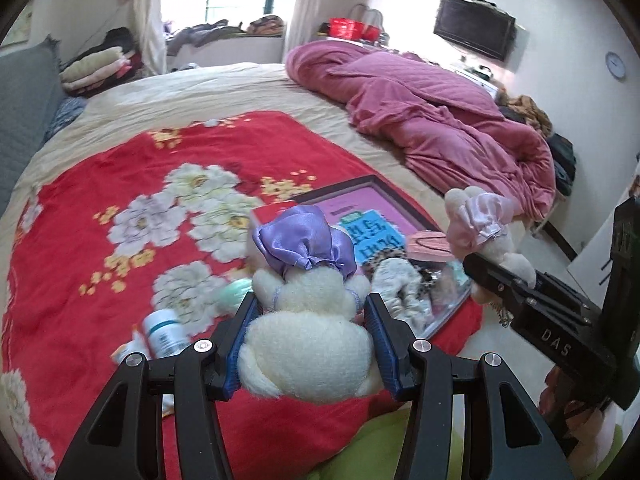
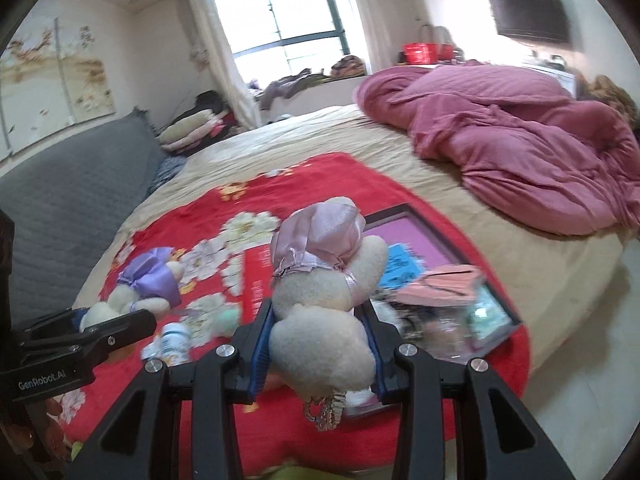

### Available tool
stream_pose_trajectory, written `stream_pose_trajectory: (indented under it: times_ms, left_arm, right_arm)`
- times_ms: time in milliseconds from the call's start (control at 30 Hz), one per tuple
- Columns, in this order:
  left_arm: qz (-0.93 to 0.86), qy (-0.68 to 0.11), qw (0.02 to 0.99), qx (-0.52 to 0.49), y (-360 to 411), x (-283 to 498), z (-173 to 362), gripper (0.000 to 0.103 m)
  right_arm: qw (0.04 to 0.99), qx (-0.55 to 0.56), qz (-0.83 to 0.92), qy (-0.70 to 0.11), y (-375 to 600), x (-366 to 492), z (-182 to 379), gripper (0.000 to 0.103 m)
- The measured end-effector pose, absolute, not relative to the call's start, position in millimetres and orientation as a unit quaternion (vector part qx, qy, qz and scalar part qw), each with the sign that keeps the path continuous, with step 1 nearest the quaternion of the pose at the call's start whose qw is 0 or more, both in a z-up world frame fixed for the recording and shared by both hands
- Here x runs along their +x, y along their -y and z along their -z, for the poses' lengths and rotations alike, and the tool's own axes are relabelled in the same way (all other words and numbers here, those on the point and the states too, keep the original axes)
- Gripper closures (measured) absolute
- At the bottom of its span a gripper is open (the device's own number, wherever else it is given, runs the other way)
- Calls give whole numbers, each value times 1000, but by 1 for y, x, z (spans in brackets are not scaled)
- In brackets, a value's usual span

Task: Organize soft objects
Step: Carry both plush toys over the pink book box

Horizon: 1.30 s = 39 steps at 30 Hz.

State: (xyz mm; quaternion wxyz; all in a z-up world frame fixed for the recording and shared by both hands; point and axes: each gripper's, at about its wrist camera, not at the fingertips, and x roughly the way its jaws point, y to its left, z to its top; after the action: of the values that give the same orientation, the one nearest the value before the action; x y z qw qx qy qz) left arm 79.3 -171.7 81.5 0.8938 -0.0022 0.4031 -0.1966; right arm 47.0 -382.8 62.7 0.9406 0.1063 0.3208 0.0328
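My left gripper [image 1: 310, 316] is shut on a cream plush toy with a purple satin bonnet [image 1: 308, 304], held above the red floral blanket [image 1: 120, 220]. My right gripper [image 2: 318, 332] is shut on a cream plush toy with a pink satin bonnet [image 2: 320, 304]; a small chain hangs under it. In the left wrist view the pink-bonnet toy [image 1: 480, 224] shows at the right on the other gripper. In the right wrist view the purple-bonnet toy [image 2: 140, 292] shows at the left.
A dark-framed tray [image 1: 384, 192] on the blanket holds a pink pouch [image 1: 430, 244], a leopard-print item and a book. A white bottle [image 1: 164, 332] lies on the blanket. A crumpled pink duvet [image 1: 440, 120] covers the far right of the bed. A grey headboard [image 2: 72, 200] stands left.
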Motion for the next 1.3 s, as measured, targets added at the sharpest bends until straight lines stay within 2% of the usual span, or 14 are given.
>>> stream_pose_trajectory:
  times_ms: [333, 800, 1300]
  left_arm:
    - [237, -421, 875, 17, 234, 105, -59, 49]
    - [261, -482, 836, 43, 318, 136, 12, 49]
    - [249, -494, 831, 62, 341, 158, 39, 48]
  right_arm:
    - [935, 144, 19, -324, 443, 56, -51, 63]
    - [923, 155, 34, -352, 477, 78, -20, 63]
    - [913, 160, 6, -376, 482, 116, -8, 63]
